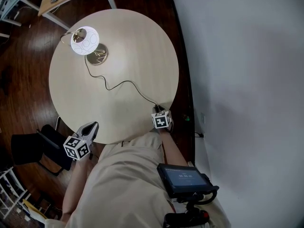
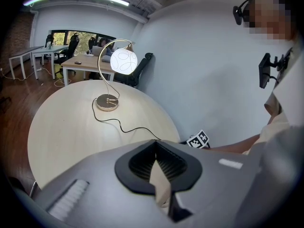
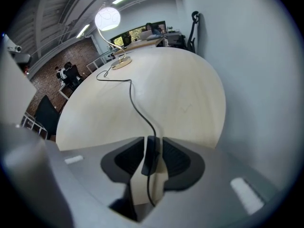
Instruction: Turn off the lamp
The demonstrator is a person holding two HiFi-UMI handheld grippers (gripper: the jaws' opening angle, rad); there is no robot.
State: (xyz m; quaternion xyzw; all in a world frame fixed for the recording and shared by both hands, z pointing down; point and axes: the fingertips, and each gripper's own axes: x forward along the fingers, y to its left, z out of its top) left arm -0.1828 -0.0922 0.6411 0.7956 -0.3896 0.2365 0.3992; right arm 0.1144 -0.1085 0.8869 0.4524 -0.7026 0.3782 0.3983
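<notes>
step: squeeze switch (image 3: 151, 156) on cord (image 1: 124, 83) | lamp (image 1: 85, 42) lit, at surface (image 1: 142, 46) far edge | right hand-held gripper (image 3: 153, 148) at surface near edge, jaws narrowly apart around switch; centre pads, press firmly, watch lamp darken | left hand-held gripper (image 1: 91, 126) closed, empty, beside surface near edge

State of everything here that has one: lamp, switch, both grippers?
lamp: on, globe glowing.
right gripper: open, jaws either side of the cord switch.
cord switch: between those jaws, apparently not squeezed.
left gripper: shut, empty.
</notes>
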